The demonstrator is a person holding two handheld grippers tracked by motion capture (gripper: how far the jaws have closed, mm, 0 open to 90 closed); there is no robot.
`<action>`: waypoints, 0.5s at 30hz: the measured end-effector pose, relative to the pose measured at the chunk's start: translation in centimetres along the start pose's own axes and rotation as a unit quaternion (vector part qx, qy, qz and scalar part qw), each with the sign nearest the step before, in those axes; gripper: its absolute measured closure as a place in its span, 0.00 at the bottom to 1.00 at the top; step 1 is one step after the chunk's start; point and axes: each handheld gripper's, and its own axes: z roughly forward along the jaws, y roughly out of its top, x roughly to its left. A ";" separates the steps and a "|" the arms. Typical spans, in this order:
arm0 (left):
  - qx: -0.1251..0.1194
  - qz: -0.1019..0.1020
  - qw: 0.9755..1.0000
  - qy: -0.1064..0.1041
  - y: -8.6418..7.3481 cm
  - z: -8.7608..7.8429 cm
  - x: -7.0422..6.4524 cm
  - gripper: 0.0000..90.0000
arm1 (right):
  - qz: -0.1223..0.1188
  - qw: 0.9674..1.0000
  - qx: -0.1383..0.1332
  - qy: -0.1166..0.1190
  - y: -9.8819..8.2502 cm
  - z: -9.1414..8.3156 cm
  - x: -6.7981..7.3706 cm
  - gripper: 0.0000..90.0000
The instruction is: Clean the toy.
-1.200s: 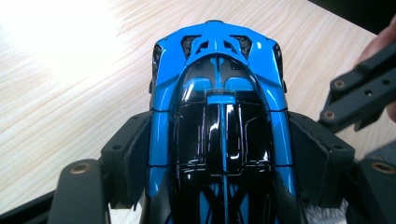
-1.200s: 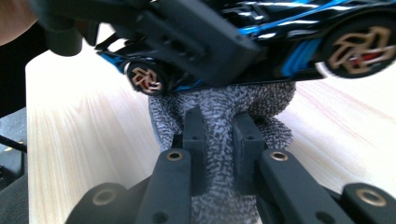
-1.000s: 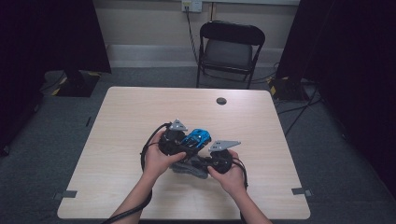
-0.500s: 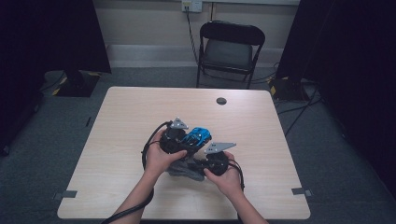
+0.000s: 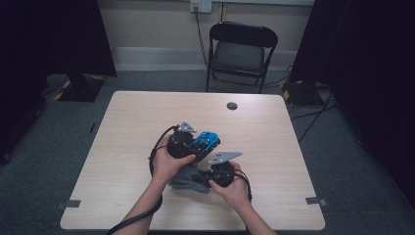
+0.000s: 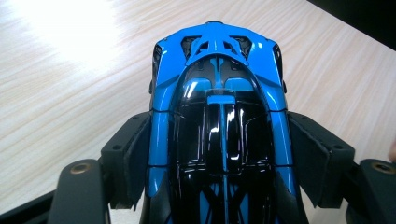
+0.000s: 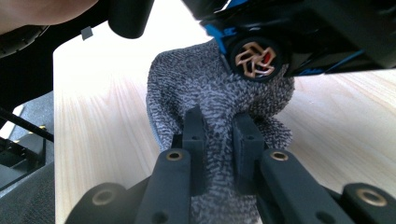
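In the left gripper view, a blue toy car (image 6: 219, 121) is squeezed between the two jaws of the left gripper (image 6: 219, 158), held above the table (image 6: 70, 93). In the right gripper view, a grey fuzzy cloth (image 7: 215, 107) is pinched by the right gripper (image 7: 218, 135), and a car wheel (image 7: 254, 58) is seen touching the cloth. In the high view, a black folding chair (image 5: 241, 51) is seen beyond the table, and a small dark round thing (image 5: 232, 105) lies near its far edge.

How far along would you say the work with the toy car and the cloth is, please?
Done: the left hand-held gripper clamps the blue toy car, lifted off the table; the right hand-held gripper pinches the grey cloth. In hand: cloth meets the wheel. Left: probably wiping, setting down.
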 end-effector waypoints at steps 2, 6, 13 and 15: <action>0.000 -0.002 1.000 0.003 0.1 0.0 0.2 0.31 | -0.001 1.000 0.001 0.000 0.0 0.1 0.1 0.88; -0.002 -0.008 1.000 0.013 0.2 0.0 0.7 0.31 | -0.008 1.000 0.007 0.008 0.0 0.3 0.4 0.88; -0.006 -0.012 1.000 0.023 0.2 -0.9 1.4 0.31 | -0.018 1.000 0.018 0.000 -0.1 0.0 0.2 0.88; -0.007 -0.013 1.000 0.026 0.1 -1.3 1.7 0.31 | -0.014 1.000 0.015 -0.003 -0.2 -0.4 -0.2 0.88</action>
